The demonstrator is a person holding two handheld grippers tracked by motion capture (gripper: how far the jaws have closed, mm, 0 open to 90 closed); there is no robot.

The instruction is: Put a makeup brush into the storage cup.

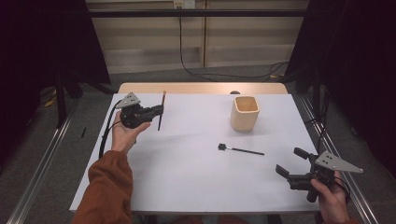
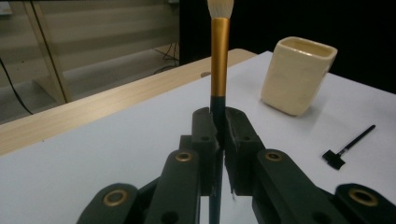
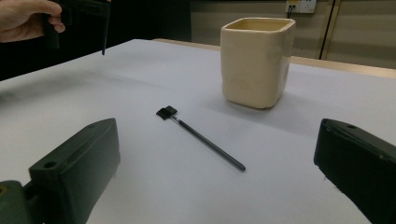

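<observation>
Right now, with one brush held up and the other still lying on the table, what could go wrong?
The left gripper pinches the gold-banded brush low on its thin handle, so the long upper part may swing or slip. The cream cup has a narrow mouth and could be knocked if the brush arrives tilted. The small black brush lies flat, so the right gripper may scrape the table.

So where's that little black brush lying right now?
In the high view the thin black brush lies flat on the white table, right of centre, just in front of the cream square cup, untouched.
</observation>
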